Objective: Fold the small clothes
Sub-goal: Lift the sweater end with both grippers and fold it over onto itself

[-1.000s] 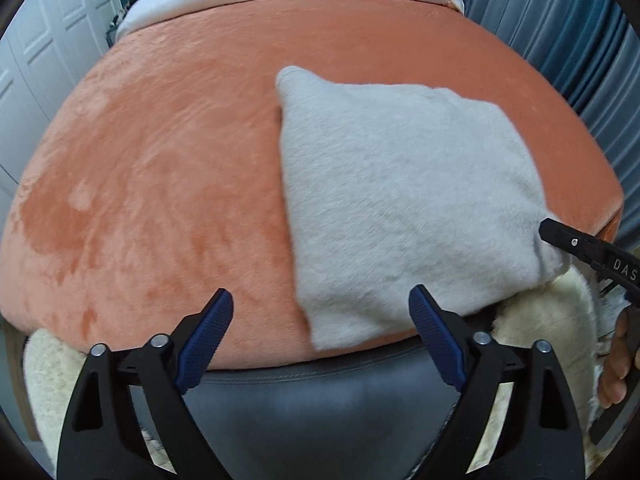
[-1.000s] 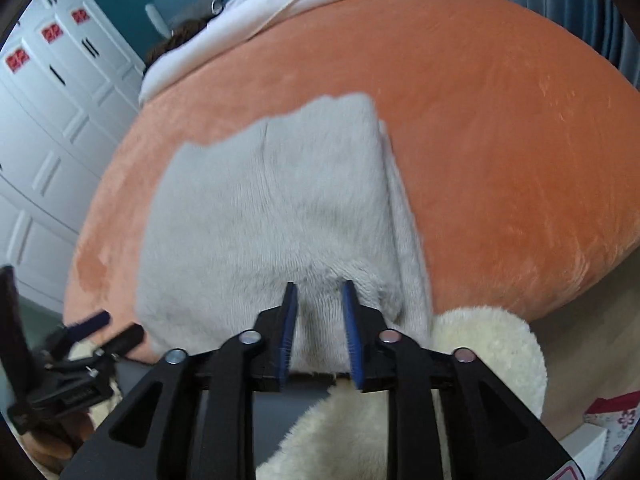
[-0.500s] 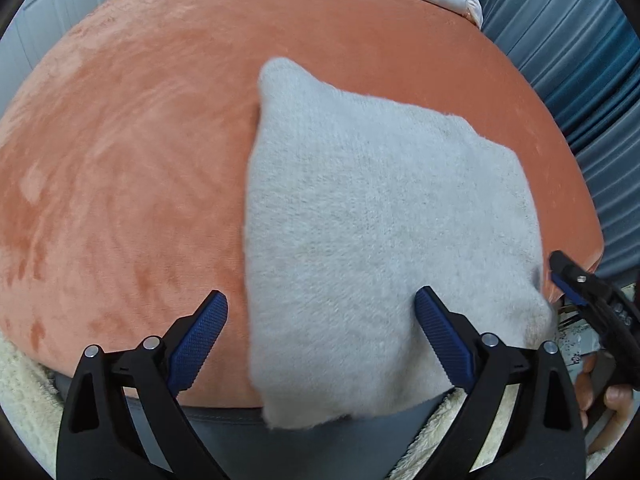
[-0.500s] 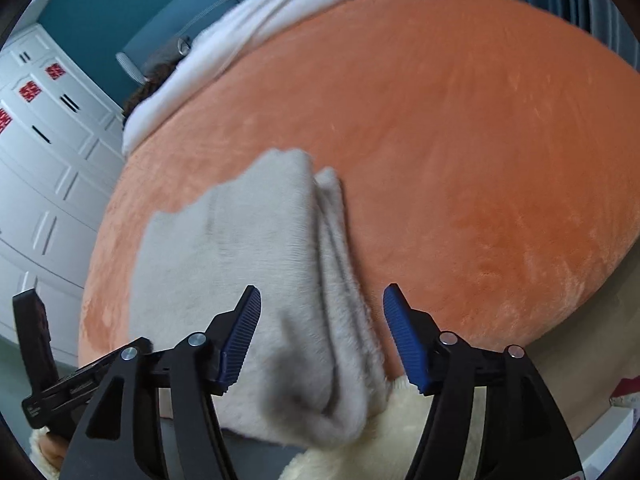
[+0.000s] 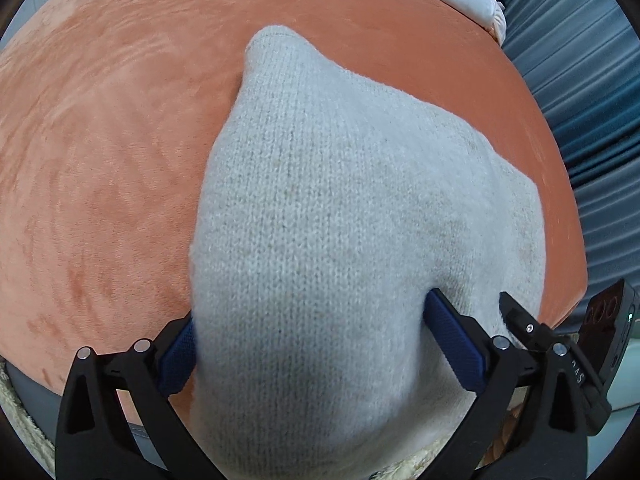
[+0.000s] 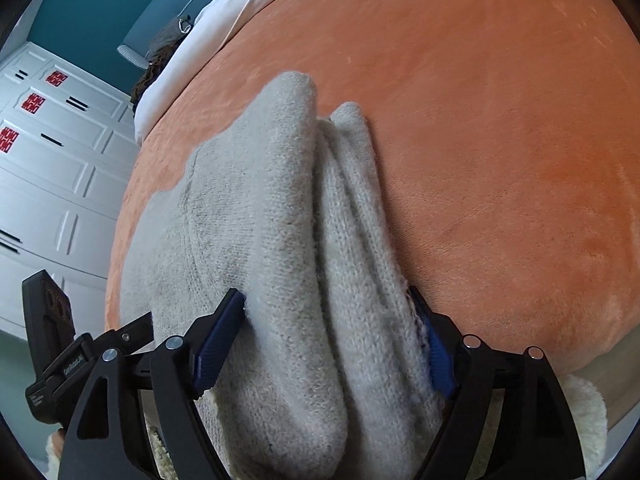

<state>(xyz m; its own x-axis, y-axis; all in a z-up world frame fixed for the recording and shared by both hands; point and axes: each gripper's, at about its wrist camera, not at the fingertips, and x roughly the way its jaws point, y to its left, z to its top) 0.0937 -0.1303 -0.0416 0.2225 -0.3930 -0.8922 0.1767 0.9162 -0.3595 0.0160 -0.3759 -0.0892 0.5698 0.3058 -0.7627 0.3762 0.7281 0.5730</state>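
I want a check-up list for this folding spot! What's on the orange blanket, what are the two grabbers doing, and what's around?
Surface: orange plush blanket spread over a bed, with a cream fleece layer showing at its near edge.
Job's things: one folded grey knit garment at the near edge; its stacked layers show along the right side.
Clutter: nothing seen.
Grippers: left gripper wide open, jaws either side of the garment's near end. Right gripper has just been opening; the folded layers sit between its jaws, pads at the fabric's sides, no squeeze visible.
Cables: nothing seen.
Surroundings: white bedding at the far end, white cupboard doors, teal wall, blue curtain.
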